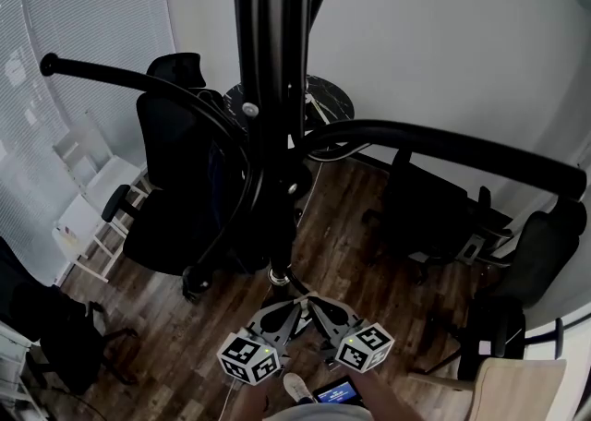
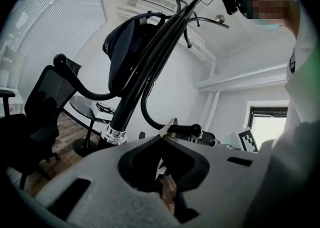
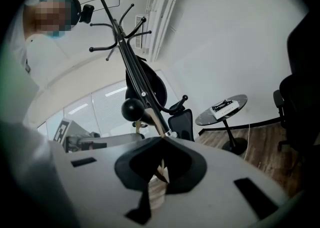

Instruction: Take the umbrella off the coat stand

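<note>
A black coat stand [image 1: 273, 87] rises straight toward me in the head view, with curved ball-tipped arms spreading left [image 1: 138, 78] and right [image 1: 462, 147]. A dark blue rounded fabric bundle [image 2: 127, 47] hangs high on the stand's pole; it is the dark oval bundle [image 3: 150, 84] in the right gripper view too. I cannot pick out an umbrella's shape with certainty. My left gripper [image 1: 282, 310] and right gripper [image 1: 319, 310] are low, side by side, pointing at the stand's foot near its chrome ring [image 1: 277, 273]. Both have their jaws closed tip to tip, and neither holds anything.
Black office chairs stand to the left [image 1: 175, 179] and right [image 1: 420, 216] of the stand. A round black table [image 1: 323, 101] with a white box is behind it. A white rack [image 1: 88, 216] stands by the blinds. A wooden seat [image 1: 517, 390] is at the lower right.
</note>
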Demonstrator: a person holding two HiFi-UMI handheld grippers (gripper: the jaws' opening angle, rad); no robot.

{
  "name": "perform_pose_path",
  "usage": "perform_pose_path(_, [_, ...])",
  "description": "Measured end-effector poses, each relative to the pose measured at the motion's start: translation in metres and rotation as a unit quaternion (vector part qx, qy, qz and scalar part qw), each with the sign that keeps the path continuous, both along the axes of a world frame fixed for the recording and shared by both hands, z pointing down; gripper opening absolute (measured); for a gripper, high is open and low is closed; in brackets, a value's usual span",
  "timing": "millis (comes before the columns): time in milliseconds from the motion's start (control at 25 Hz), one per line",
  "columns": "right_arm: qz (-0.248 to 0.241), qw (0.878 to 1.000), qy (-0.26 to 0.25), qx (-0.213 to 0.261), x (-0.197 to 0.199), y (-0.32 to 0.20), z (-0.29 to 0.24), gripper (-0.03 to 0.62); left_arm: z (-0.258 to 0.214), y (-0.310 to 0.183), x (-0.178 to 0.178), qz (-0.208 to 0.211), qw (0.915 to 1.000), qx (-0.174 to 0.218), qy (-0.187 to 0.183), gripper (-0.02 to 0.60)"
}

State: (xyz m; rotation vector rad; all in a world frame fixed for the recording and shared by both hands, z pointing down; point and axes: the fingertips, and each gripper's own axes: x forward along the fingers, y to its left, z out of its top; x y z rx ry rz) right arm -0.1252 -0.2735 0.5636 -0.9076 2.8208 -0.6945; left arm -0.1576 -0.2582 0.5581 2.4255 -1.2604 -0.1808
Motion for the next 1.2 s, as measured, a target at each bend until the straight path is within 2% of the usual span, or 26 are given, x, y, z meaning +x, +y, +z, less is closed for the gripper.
perform_pose_path(1200, [0.024,0.999,-0.04,0.013,0.041,0.016,-0.025,0.012,-0.026,0.015,0.036,0.028,0.9992,0.028,-0.002,0.02])
